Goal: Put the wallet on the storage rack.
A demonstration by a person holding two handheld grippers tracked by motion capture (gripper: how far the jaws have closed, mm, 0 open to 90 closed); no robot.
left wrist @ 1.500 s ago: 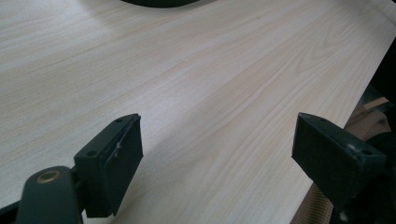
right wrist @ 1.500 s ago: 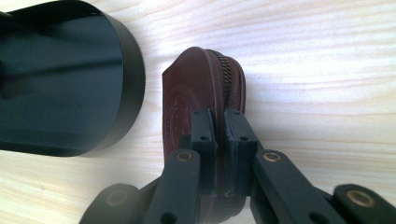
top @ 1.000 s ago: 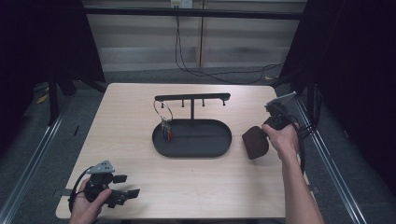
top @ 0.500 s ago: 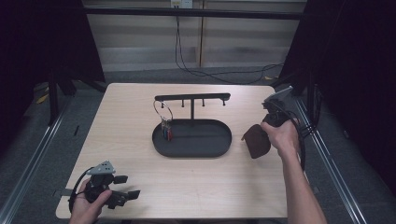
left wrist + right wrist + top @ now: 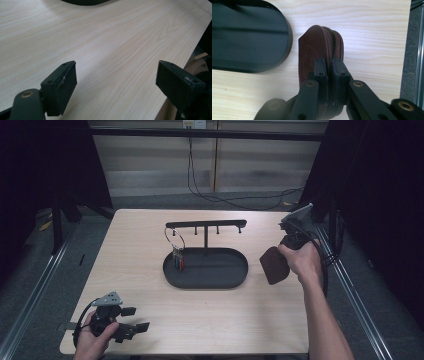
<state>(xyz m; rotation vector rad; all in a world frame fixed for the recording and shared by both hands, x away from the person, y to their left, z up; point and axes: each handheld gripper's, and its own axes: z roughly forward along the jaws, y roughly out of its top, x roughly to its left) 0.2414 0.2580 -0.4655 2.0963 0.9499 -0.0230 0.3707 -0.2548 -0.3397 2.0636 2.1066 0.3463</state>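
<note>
The right gripper (image 5: 329,65) has its jaws pressed together on the edge of a brown zipped pouch (image 5: 318,47), which hangs clear of the table (image 5: 145,245) just beside the black tray (image 5: 205,268) of the key stand. To do this well, I judge the pinch should stay firm on the leather beside the zip and the pouch travel level toward the tray, clear of the keys (image 5: 178,258) beyond it. The left gripper (image 5: 131,322) rests spread wide over bare wood, holding nothing; there is no legible writing or brand, only a faint embossing on the pouch.
</note>
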